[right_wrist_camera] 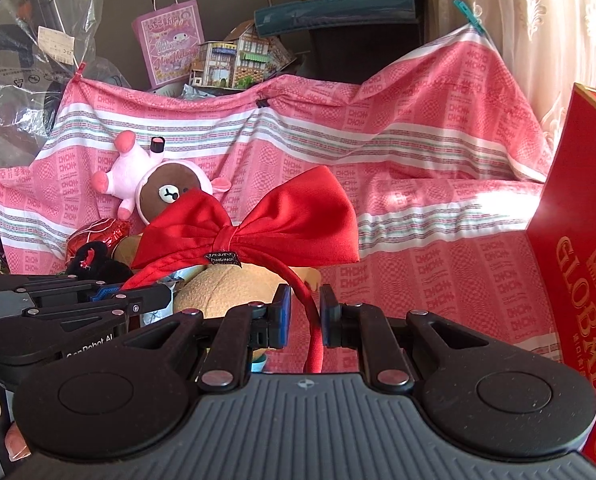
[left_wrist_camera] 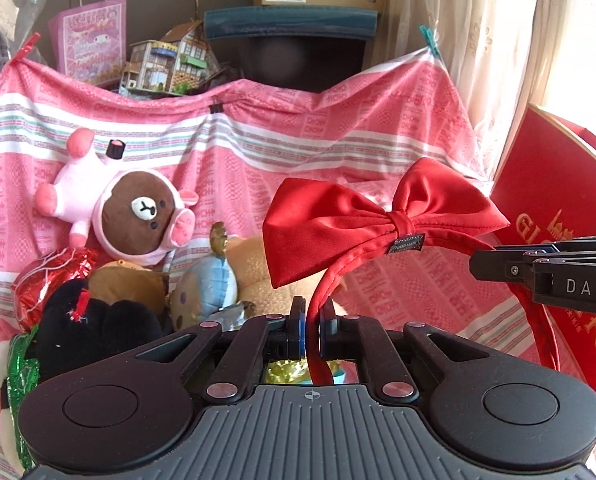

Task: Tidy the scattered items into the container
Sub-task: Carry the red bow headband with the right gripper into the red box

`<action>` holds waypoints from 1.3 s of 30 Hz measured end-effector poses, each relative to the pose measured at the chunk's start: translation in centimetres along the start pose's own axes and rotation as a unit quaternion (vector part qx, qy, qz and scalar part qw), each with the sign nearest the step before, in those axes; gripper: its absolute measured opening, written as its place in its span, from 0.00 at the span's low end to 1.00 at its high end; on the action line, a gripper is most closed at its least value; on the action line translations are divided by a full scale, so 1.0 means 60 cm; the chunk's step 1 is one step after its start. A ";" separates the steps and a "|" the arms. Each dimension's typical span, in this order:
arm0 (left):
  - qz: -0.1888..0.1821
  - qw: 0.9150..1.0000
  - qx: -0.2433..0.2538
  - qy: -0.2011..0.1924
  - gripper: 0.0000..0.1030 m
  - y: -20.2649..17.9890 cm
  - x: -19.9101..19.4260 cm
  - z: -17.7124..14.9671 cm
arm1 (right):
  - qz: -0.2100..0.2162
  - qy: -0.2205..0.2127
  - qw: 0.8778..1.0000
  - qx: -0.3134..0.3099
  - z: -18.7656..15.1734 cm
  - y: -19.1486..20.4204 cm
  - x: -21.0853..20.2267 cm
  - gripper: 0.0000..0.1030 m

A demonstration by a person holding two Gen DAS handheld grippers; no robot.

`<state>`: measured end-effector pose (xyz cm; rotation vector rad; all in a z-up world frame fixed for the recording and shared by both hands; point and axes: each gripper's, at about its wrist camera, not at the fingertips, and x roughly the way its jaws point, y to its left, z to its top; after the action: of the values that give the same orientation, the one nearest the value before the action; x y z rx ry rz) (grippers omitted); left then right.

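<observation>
Both grippers hold one red bow headband (left_wrist_camera: 378,216) above the pink cloth (left_wrist_camera: 257,152). The left gripper (left_wrist_camera: 313,330) pinches one end of the band; the right gripper (right_wrist_camera: 302,312) sits narrow around the other. The headband hangs just beside the red box (right_wrist_camera: 578,240), which stands to its right, over a pile of plush toys (left_wrist_camera: 145,208).

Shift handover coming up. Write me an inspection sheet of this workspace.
Surface: pink patterned cloth, clipped up at the back.
Job's things: red bow headband held up by both ends; red box at right; plush toy pile at left, bear plush on top.
Clutter: foil-wrapped ball.
Grippers: left gripper and right gripper, jaws each closed on the band.
Cables: nothing seen.
Surroundings: paper house model, gift bag, curtain.
</observation>
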<state>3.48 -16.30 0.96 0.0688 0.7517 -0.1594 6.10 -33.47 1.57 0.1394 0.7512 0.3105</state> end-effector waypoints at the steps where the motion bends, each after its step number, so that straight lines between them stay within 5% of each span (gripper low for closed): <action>1: -0.003 1.000 0.002 -0.002 0.02 -0.008 -0.001 0.003 | -0.003 -0.003 1.000 0.001 0.000 -0.005 -0.006 0.17; 27: -0.080 0.993 0.045 -0.072 0.03 -0.244 -0.059 0.057 | -0.067 -0.092 0.992 0.056 -0.015 -0.185 -0.204 0.18; 39: -0.122 0.983 0.071 -0.114 0.03 -0.405 -0.085 0.099 | -0.099 -0.137 0.983 0.076 -0.016 -0.307 -0.294 0.20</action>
<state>-0.31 -40.34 8.67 0.0921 0.5171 -0.4473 -2.52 -56.61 7.97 0.2453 0.5097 0.0414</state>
